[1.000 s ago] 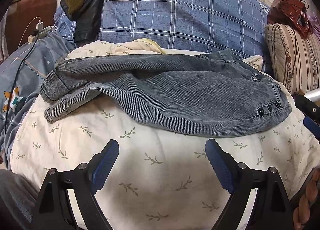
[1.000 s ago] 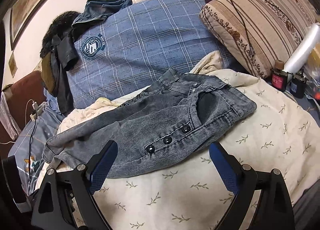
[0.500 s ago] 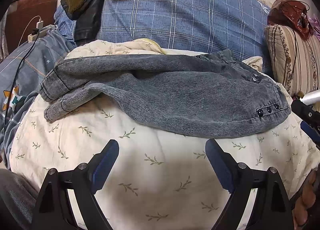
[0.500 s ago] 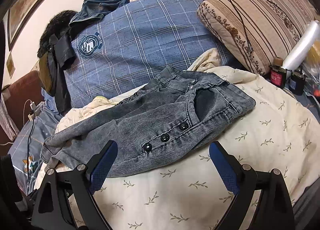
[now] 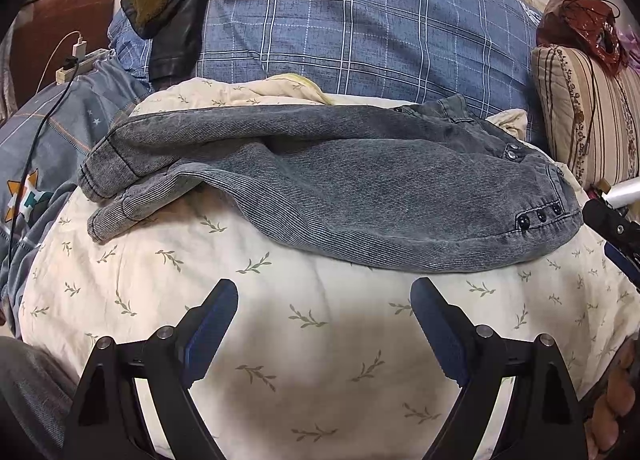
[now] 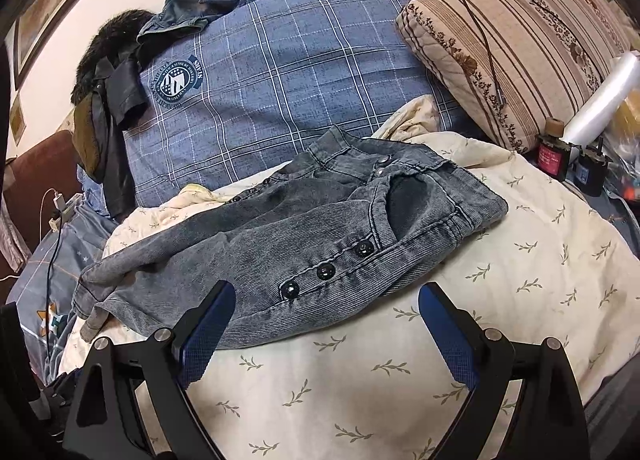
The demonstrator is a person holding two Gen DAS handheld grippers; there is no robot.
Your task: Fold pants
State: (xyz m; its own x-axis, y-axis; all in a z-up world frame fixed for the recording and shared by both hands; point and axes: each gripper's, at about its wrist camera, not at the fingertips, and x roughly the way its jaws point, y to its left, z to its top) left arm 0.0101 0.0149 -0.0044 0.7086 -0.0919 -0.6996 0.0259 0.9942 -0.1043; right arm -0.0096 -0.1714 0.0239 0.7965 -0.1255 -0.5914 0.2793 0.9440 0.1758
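Pants [image 5: 340, 188], grey denim: lying lengthwise on cream leaf-print quilt [image 5: 312, 340], legs overlapped, waistband toward striped pillow [image 6: 520, 60]. Left gripper [image 5: 324, 324]: fingers spread, empty. Right gripper [image 6: 326, 324]: fingers spread, empty, near waistband snaps.

Held both grippers low and level, left gripper [image 5: 324, 324] and right gripper [image 6: 326, 330] alike: jaws spread wide, empty, touching nothing.
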